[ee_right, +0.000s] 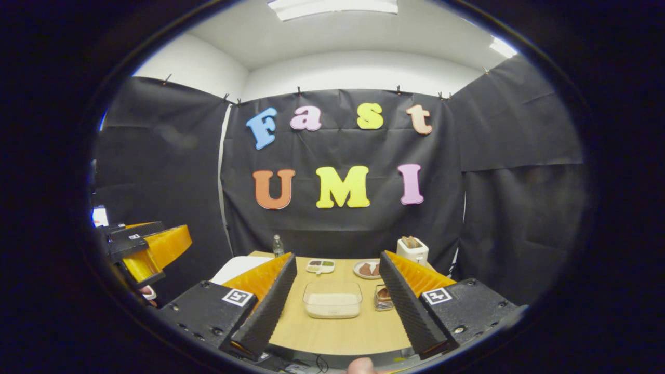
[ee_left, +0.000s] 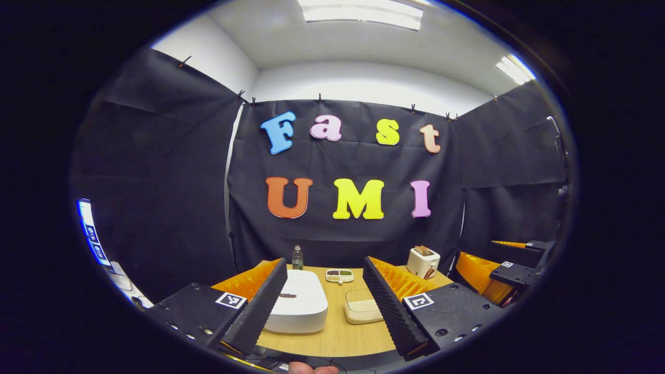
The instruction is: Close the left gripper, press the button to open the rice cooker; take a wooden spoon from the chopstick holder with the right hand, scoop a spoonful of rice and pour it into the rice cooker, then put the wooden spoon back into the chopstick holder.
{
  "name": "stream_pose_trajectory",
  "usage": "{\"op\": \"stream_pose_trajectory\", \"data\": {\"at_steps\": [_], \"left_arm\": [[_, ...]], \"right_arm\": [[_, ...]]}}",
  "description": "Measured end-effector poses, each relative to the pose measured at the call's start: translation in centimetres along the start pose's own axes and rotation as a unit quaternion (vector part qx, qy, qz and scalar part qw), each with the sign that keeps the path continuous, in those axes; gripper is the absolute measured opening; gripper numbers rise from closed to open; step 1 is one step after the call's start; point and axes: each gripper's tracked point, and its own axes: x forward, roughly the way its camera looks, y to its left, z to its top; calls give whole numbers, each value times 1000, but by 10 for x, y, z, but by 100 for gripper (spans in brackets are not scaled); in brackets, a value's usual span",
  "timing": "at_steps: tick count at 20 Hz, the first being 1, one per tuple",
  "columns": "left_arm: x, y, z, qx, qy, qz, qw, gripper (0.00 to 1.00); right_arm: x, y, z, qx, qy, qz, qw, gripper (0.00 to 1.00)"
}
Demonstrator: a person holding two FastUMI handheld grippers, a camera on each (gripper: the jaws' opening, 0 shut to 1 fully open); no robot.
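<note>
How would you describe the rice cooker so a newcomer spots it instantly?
Start at the wooden table below the black cloth wall. On its left half, seen between the left gripper fingers, sits the rice cooker: a white, rounded box with its lid down. It is bigger than the clear container of rice beside it.

Right gripper (ee_right: 332, 301) open above table (ee_right: 337, 332); rice container (ee_right: 332, 299) between fingers

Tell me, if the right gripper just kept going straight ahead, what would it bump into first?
Probably the clear rice container, lying between the open right gripper fingers on the wooden table. Depth is hard to judge.
</note>
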Motion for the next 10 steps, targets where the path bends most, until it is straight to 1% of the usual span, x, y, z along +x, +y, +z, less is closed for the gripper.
{"op": "stream_pose_trajectory", "data": {"at_steps": [1,5,7,8,9,10], "left_arm": [[-2,-3,1,-4,-1,-3,1000,94],[-3,-5,1,-3,-3,-9,1000,94],[-4,-4,3,-2,-4,-9,1000,94],[-4,-5,4,-1,-6,-11,1000,95],[-5,-4,4,-2,-7,-10,1000,95],[-4,-3,3,-4,-5,-11,1000,95]], "right_arm": [[-2,3,-2,1,3,4,1000,100],[-2,16,-7,10,11,21,1000,100],[-2,19,-3,12,6,24,1000,100],[-2,19,-1,10,3,23,1000,96],[-2,19,-1,9,3,24,1000,96],[-2,19,-3,10,4,24,1000,100]]}}
